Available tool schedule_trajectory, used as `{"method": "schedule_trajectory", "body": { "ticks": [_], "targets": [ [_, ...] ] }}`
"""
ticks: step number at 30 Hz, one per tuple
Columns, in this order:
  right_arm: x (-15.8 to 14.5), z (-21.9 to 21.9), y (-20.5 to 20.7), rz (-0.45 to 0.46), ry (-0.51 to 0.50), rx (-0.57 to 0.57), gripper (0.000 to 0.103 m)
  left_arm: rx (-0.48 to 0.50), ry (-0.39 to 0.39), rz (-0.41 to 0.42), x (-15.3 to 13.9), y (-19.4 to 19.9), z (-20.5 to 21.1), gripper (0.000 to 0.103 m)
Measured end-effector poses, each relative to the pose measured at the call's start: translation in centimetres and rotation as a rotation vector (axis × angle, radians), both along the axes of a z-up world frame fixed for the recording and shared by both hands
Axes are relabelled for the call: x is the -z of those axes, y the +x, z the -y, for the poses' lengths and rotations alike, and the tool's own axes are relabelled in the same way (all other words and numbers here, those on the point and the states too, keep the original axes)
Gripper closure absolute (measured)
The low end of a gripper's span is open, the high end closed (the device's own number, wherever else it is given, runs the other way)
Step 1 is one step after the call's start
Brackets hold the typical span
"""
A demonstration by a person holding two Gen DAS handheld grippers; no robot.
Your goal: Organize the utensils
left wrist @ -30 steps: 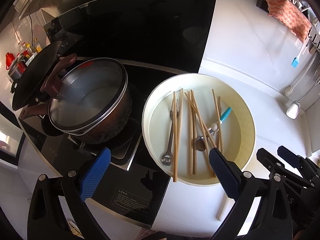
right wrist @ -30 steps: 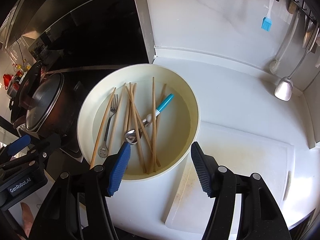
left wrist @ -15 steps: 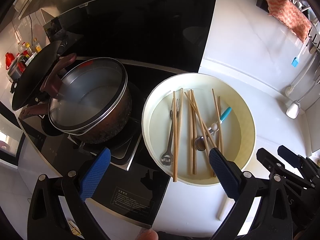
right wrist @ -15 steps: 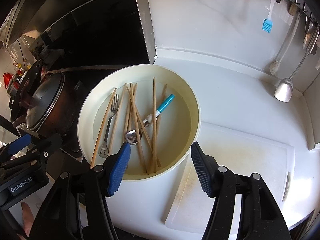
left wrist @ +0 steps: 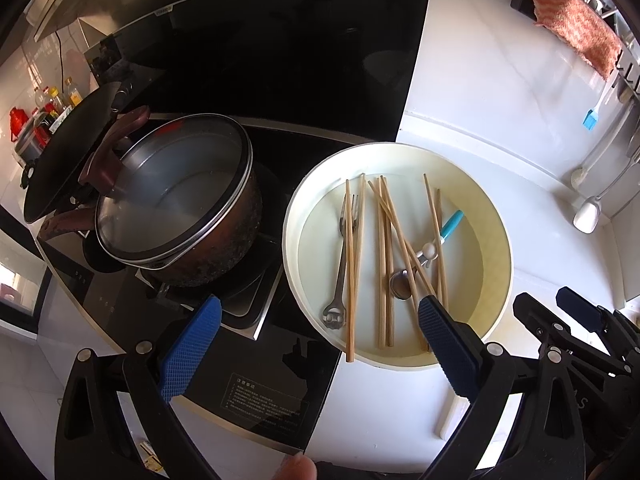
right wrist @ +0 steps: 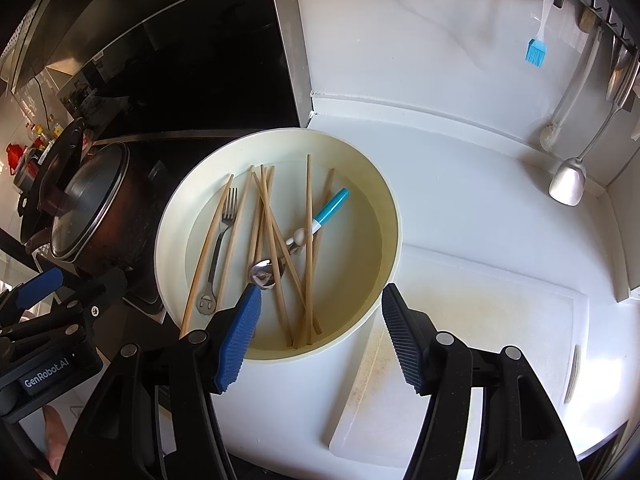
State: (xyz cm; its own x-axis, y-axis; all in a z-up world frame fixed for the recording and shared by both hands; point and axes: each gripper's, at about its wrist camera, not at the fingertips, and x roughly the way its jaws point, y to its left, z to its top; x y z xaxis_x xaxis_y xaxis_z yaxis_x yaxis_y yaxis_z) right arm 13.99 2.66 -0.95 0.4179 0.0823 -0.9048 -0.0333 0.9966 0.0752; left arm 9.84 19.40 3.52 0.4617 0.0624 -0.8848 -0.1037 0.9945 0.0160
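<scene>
A cream round basin sits on the white counter beside the stove. Inside lie several wooden chopsticks, a metal fork and a spoon with a blue handle. My left gripper hovers open over the basin's near left rim and the stove edge, with nothing between its fingers. My right gripper hovers open above the basin's near rim, also holding nothing.
A brown pot with a glass lid stands on the black stove, left of the basin. A white cutting board lies right of it. A blue brush and ladles hang on the right wall.
</scene>
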Motion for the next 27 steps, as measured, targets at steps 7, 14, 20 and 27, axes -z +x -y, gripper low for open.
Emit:
{"method": "schedule_trajectory", "body": {
  "ticks": [7, 14, 20, 27],
  "targets": [
    [-0.01, -0.03, 0.03, -0.002, -0.003, -0.004, 0.043, -0.009, 0.006, -0.002, 0.12, -0.04, -0.22, 0.006],
    [0.07, -0.21, -0.09, -0.001, -0.009, -0.007, 0.043, -0.008, -0.047, 0.028, -0.15, -0.42, -0.70, 0.006],
    [0.07, -0.28, -0.09, -0.002, -0.010, -0.007, 0.043, 0.010, -0.025, 0.028, -0.19, -0.25, -0.26, 0.006],
    [0.07, -0.26, -0.15, -0.002, -0.009, -0.007, 0.043, 0.003, -0.005, -0.005, 0.15, -0.16, -0.28, 0.006]
  ]
}}
